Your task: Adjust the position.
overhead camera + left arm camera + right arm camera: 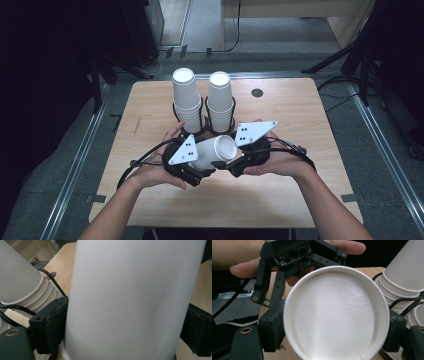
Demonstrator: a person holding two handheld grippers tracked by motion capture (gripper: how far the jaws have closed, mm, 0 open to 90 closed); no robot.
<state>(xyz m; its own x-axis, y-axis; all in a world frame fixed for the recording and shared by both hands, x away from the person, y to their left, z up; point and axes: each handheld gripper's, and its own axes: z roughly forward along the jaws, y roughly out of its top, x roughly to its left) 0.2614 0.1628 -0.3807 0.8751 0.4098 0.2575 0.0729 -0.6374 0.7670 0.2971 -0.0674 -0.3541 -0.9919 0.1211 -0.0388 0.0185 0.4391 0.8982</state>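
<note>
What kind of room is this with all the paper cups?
Probably a lab or workshop set up for recording, not a kitchen. A small wooden table stands on grey flooring between metal rails, with cables on the floor and dark stands around. Two stacks of paper cups sit ready for practice.

a light wooden square table (300, 200) stands on grey carpeted floor (45, 185) between two silver metal floor rails (75, 165); black stand legs (345, 55) and dark cables (345, 100) lie beyond it; pale wooden furniture (300, 10) behind; dim edges.

Two cup stacks (187, 97), one loose cup (215, 152), two hand-held grippers (197, 172).
</note>
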